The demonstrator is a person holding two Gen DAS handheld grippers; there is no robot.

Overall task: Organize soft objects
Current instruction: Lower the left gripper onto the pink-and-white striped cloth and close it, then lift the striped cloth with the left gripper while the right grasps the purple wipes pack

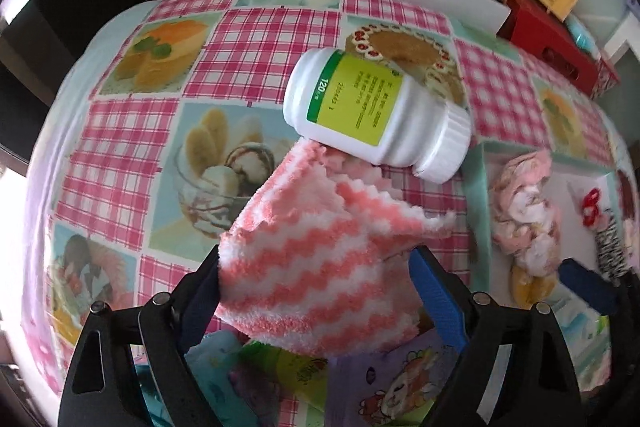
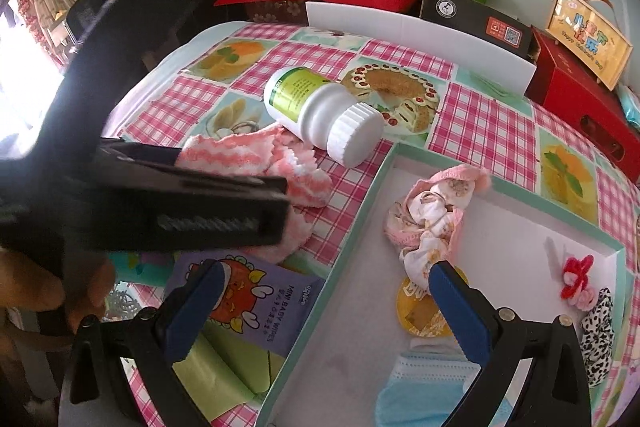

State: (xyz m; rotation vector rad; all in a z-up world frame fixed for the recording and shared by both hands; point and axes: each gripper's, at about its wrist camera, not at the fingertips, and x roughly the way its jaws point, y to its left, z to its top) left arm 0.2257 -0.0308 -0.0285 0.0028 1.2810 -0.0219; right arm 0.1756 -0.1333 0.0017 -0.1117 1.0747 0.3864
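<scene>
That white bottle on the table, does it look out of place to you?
Yes. The white bottle lies tipped on its side on the tablecloth, cap still on, its lower edge touching the pink striped sock. It is hard, not soft.

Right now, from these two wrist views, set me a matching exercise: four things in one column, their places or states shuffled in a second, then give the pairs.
Things
1. white bottle
2. pink striped sock
3. blue face mask
4. baby wipes pack

Places or states
A. inside the box, at its near end
B. between the left gripper fingers
C. lying on its side on the checked tablecloth
D. flat on the table, just outside the box's left wall

Pairs: 1-C, 2-B, 3-A, 4-D
</scene>
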